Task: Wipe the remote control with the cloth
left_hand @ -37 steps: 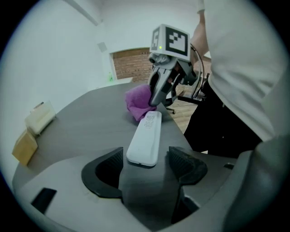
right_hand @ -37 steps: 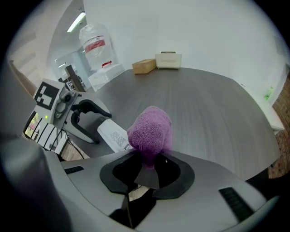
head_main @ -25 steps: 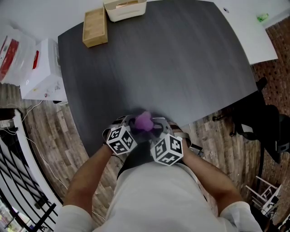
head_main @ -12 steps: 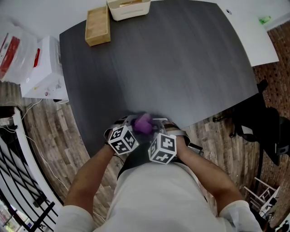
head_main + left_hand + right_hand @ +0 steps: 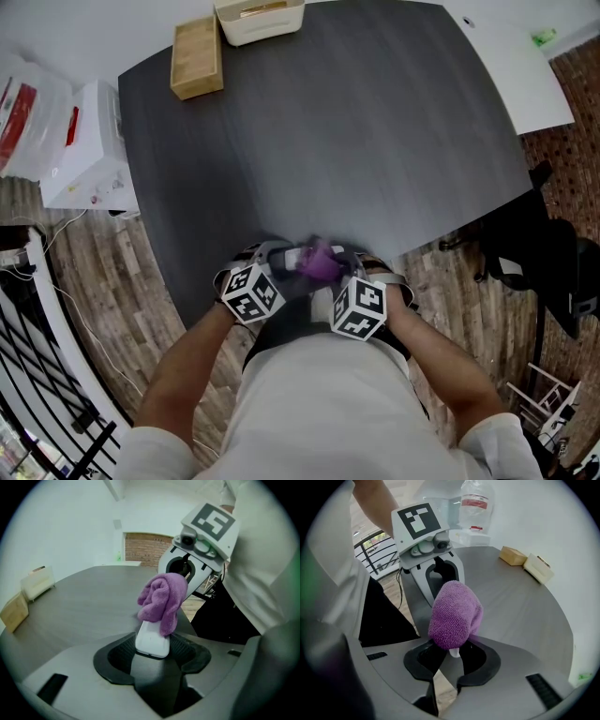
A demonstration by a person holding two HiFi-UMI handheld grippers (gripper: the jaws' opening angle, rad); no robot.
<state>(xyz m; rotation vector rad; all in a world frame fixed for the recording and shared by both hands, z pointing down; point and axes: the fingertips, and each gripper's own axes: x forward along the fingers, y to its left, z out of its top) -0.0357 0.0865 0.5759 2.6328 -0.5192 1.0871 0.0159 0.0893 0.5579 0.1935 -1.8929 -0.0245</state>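
Observation:
Over the near edge of the dark table [image 5: 356, 141], my left gripper [image 5: 281, 262] is shut on a white remote control [image 5: 152, 639], which points away from its jaws. A bunched purple cloth [image 5: 319, 264] lies on the remote's far part. My right gripper [image 5: 330, 274] is shut on that cloth [image 5: 454, 616] and presses it against the remote from the opposite side. In the left gripper view the cloth [image 5: 161, 597] covers most of the remote, so only its near end shows. The two grippers face each other, almost touching.
A wooden box [image 5: 197, 56] and a cream tray [image 5: 258, 19] stand at the table's far edge. A white box [image 5: 89, 150] sits on the floor to the left. A black chair [image 5: 553, 262] stands at the right, and my body is close behind the grippers.
The right gripper and the purple cloth have slid a little to the right along the remote. The left gripper has stayed nearly in place with the remote.

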